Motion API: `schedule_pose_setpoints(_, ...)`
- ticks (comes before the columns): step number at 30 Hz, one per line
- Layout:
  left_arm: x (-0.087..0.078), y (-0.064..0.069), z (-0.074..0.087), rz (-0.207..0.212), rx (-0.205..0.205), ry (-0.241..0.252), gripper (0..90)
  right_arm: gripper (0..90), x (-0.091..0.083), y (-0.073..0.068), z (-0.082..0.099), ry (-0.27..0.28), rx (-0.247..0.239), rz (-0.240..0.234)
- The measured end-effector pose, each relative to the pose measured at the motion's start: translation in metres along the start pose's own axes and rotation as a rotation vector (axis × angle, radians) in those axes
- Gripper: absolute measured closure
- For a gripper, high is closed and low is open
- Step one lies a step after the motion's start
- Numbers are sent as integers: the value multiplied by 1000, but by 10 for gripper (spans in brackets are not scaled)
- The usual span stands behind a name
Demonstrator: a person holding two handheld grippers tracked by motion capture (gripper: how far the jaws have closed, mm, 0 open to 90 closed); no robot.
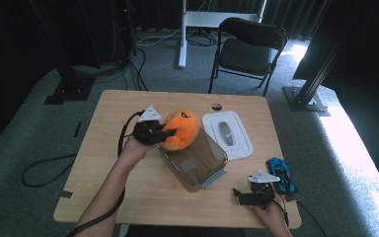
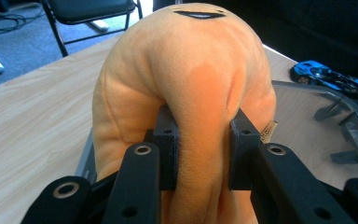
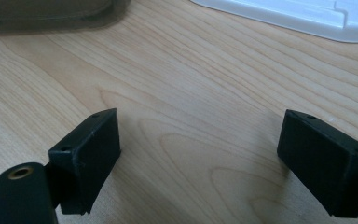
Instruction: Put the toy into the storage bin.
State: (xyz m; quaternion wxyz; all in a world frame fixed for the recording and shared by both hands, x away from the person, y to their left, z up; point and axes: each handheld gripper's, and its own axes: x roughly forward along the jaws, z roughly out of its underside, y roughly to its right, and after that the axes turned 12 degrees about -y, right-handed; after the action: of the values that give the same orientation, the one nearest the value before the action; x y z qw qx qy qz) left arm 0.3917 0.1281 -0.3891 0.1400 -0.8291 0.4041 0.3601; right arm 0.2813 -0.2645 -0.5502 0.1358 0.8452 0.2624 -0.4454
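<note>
Toy: a rounded orange plush toy with a stitched black mark on top hangs over the far end of a clear, smoke-tinted plastic box, pinched from the side.
Handling: it looks light and soft; the fabric bunches into a fold between the pads in the left gripper view, so it should neither slip nor break, though it may sag or swing.
Where to hold: a thick fold of the body, as here, seems the safest place.
Left gripper: closed tight on the plush, jaws narrow with the fold squeezed between them.
Right gripper: jaws wide apart and holding nothing, resting low by the near right edge of the pale wooden table.
Nearby: a white rectangular plastic lid lies flat beside the box; a small blue toy car sits near the right gripper.
</note>
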Motion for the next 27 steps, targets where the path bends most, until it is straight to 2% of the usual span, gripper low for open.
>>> schedule_pose_setpoints(10, 2, 3, 4, 12, 4, -30, 682, 123, 0, 0, 0, 0, 1, -1)
schedule_pose_setpoints(11, 2, 3, 4, 13, 5, -32, 613, 123, 0, 0, 0, 0, 1, -1)
schedule_pose_setpoints(12, 2, 2, 3, 13, 0, -32, 613, 123, 0, 0, 0, 0, 1, -1)
schedule_pose_setpoints(13, 3, 2, 3, 20, -10, -35, 485, 123, 0, 0, 0, 0, 1, -1)
schedule_pose_setpoints(14, 3, 1, 2, 26, -10, -44, 485, 123, 0, 0, 0, 0, 1, -1)
schedule_pose_setpoints(15, 5, 1, 2, 33, -15, -53, 322, 123, 0, 0, 0, 1, 1, -1)
schedule_pose_setpoints(17, 5, 0, 2, 45, -30, -43, 277, 123, 0, 0, 0, 0, 1, 0)
schedule_pose_setpoints(18, 3, -4, 4, 71, -65, -18, 227, 124, 0, 0, 0, 0, 1, 0)
schedule_pose_setpoints(19, 3, -4, 4, 71, -65, -18, 164, 124, 0, 0, 0, 0, 1, 0)
schedule_pose_setpoints(21, 1, -5, 7, 17, -76, 5, 154, 123, 0, 0, 0, 1, 1, 0)
schedule_pose_setpoints(22, -1, -7, 10, 8, -87, 13, 139, 123, 0, 0, 0, 0, 1, 0)
schedule_pose_setpoints(23, -1, -7, 10, 8, -87, 13, 87, 123, 0, 0, 0, 0, 1, 0)
schedule_pose_setpoints(27, -2, -9, 16, -4, -90, 1, 82, 123, 0, 0, 0, 0, 1, 0)
